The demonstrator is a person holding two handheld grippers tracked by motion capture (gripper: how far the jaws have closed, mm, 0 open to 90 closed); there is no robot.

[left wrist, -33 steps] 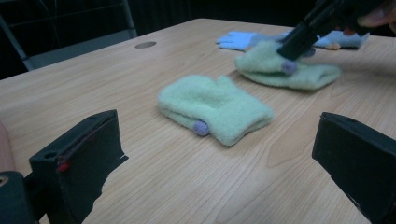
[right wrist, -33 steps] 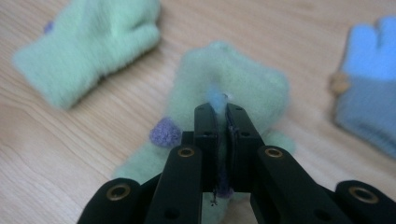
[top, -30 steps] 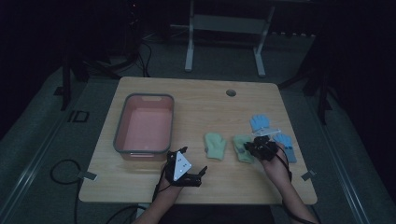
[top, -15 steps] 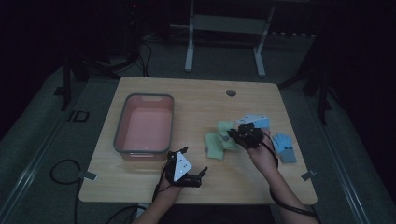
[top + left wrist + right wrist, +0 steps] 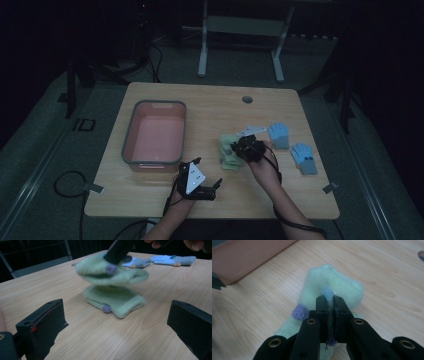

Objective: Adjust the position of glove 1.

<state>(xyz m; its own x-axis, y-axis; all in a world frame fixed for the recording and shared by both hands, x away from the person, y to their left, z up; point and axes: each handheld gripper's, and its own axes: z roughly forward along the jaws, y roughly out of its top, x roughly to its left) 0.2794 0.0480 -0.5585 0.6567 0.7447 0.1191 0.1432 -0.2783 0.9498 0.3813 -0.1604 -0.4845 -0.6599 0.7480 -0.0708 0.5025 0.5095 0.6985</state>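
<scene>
My right gripper (image 5: 246,148) (image 5: 330,299) is shut on a light green sock (image 5: 332,285) with a purple patch and holds it just off the table. In the left gripper view this sock (image 5: 110,271) hangs right above a second green sock (image 5: 115,300) that lies flat on the wood. The green socks (image 5: 228,154) sit at the table's middle right in the high view. My left gripper (image 5: 207,173) (image 5: 116,308) rests near the front edge, open, jaws wide apart, facing the green socks with nothing between them.
A pink tub (image 5: 129,132) with a grey rim stands at the left of the table. Two blue socks (image 5: 278,135) (image 5: 304,158) lie to the right of my right hand. A round grommet hole (image 5: 247,99) is at the far edge.
My right gripper has carried the green sock leftward, from beside the blue socks to above the other green sock. The left gripper has stayed in place.
</scene>
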